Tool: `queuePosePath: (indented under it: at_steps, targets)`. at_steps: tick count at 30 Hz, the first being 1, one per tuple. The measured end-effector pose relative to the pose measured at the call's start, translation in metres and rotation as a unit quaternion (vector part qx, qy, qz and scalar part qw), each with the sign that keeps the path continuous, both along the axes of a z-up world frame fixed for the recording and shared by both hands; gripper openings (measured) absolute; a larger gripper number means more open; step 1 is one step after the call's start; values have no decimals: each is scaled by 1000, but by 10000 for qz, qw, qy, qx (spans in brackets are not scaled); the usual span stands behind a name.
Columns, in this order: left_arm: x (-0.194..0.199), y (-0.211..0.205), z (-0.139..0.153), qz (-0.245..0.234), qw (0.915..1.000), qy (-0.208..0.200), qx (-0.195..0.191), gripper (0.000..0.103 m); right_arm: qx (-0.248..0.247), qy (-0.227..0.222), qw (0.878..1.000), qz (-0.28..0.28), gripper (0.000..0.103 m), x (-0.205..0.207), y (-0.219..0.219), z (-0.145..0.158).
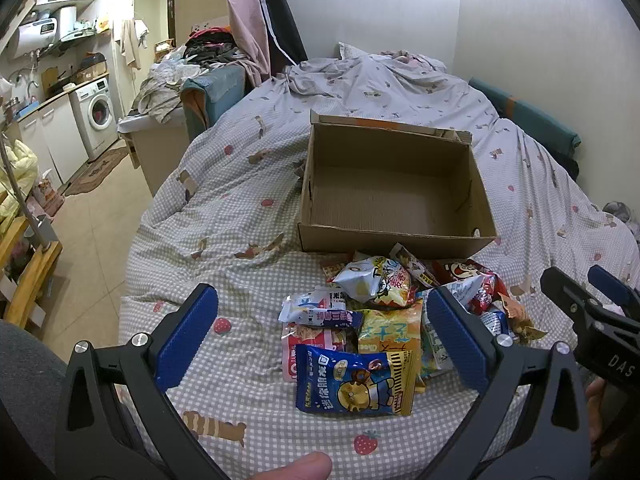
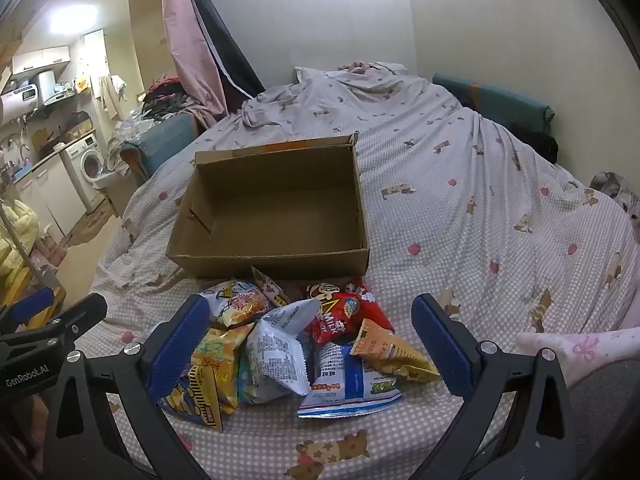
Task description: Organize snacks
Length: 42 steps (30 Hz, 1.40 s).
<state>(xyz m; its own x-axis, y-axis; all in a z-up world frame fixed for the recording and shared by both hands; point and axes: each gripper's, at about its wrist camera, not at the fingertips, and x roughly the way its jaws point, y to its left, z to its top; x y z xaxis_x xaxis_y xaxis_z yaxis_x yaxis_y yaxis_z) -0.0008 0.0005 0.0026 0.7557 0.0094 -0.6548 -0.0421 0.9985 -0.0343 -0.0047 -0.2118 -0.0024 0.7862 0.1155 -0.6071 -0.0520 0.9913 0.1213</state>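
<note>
Red snack packet reads "MILK"; left hand-held gripper "GenRobot.AI".

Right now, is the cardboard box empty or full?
Empty: the cardboard box shows only its bare floor; all snack packets lie outside, before it.

Both wrist cameras look forward along their jaws, close above the bed. Both views share the snack pile between the jaws and the cardboard box just beyond.

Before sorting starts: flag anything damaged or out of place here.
The cardboard box has a torn, ragged back rim and a loose inner flap at left. The snack packets lie heaped on the bedsheet, none boxed.
</note>
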Motion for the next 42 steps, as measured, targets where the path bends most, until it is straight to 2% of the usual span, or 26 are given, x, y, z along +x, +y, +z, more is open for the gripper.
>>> queuePosePath:
  at_steps: [42]
  targets:
    - [0, 0, 1, 6, 10000, -14, 3, 103, 47, -10, 10000, 9, 103, 1, 0, 1]
